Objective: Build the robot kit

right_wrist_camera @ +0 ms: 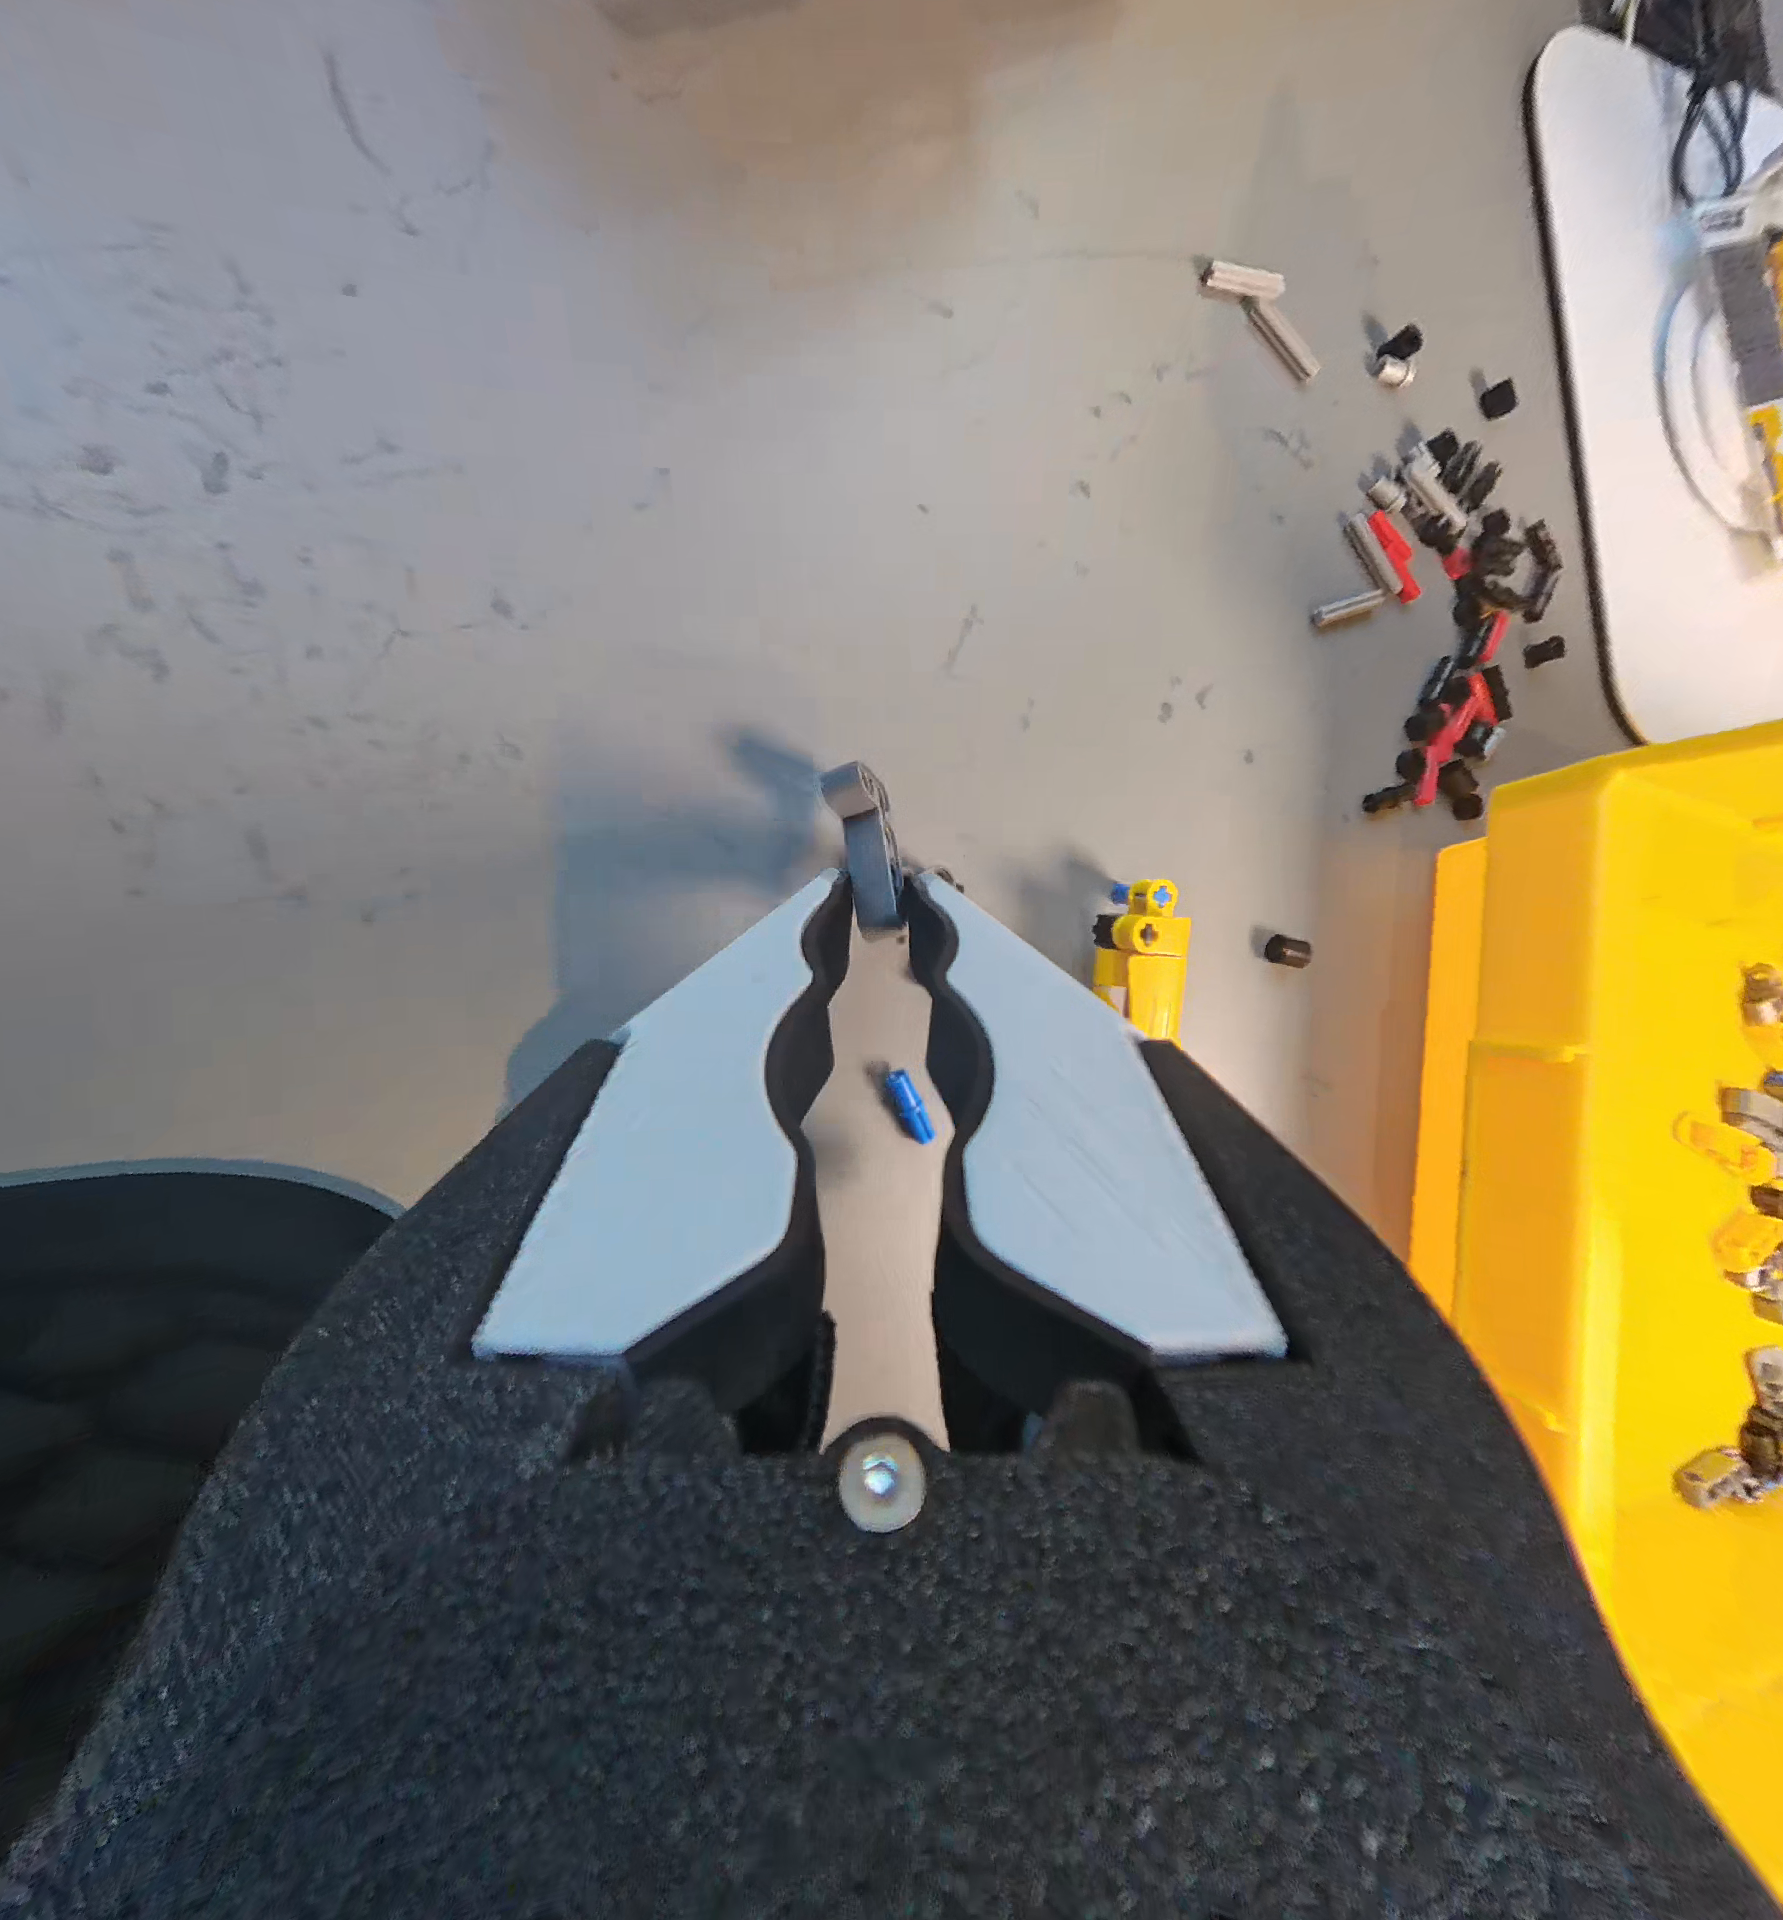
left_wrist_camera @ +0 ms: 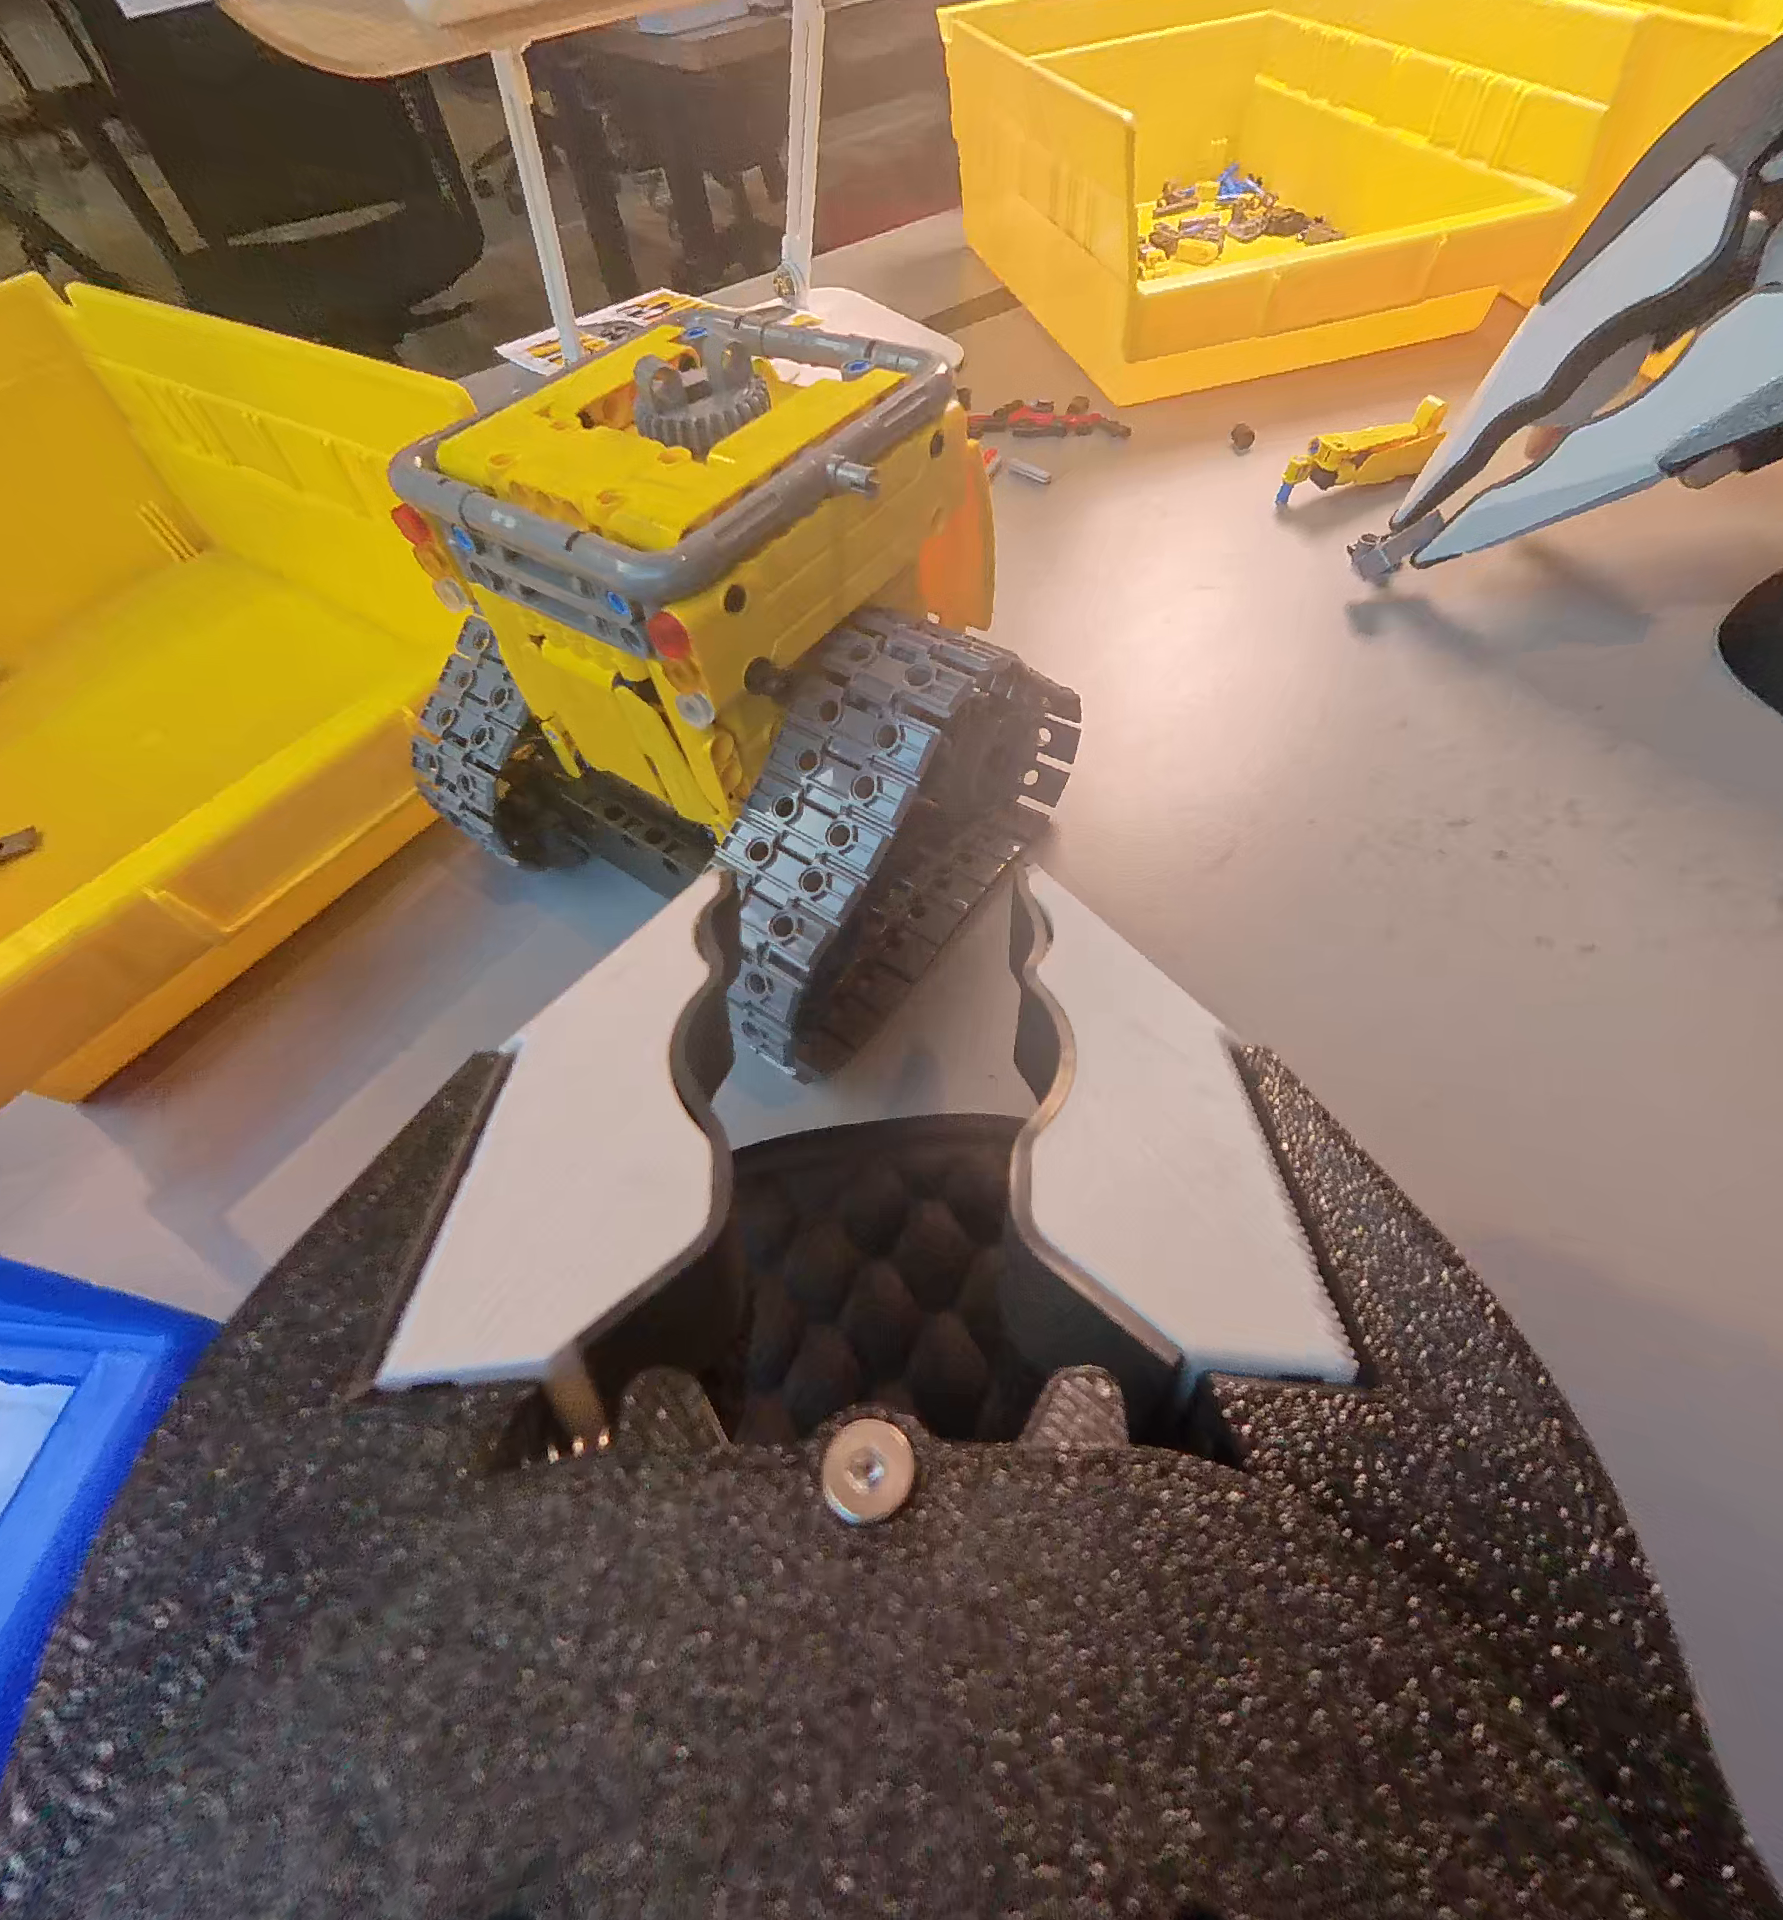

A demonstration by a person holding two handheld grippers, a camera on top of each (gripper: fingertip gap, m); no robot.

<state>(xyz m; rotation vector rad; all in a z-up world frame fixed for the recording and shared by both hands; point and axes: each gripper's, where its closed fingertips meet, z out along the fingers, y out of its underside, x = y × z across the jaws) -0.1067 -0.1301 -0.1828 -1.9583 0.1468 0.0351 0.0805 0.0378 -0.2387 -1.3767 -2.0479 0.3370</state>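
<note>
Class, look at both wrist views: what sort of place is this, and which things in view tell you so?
Probably a workshop or lab bench for building-brick models. On the grey table stands a yellow tracked vehicle model, beside yellow parts bins and loose pieces. The right gripper pinches a small grey piece.

Grey table (left_wrist_camera: pixel 1386 935): bins (left_wrist_camera: pixel 139 675), tracked model (left_wrist_camera: pixel 721 644)

Bright indoor light, warm glow near the yellow bin (left_wrist_camera: pixel 1282 208), soft shadows on the grey table (right_wrist_camera: pixel 347 520), wide-angle bending at edges, right wrist view slightly blurred
</note>
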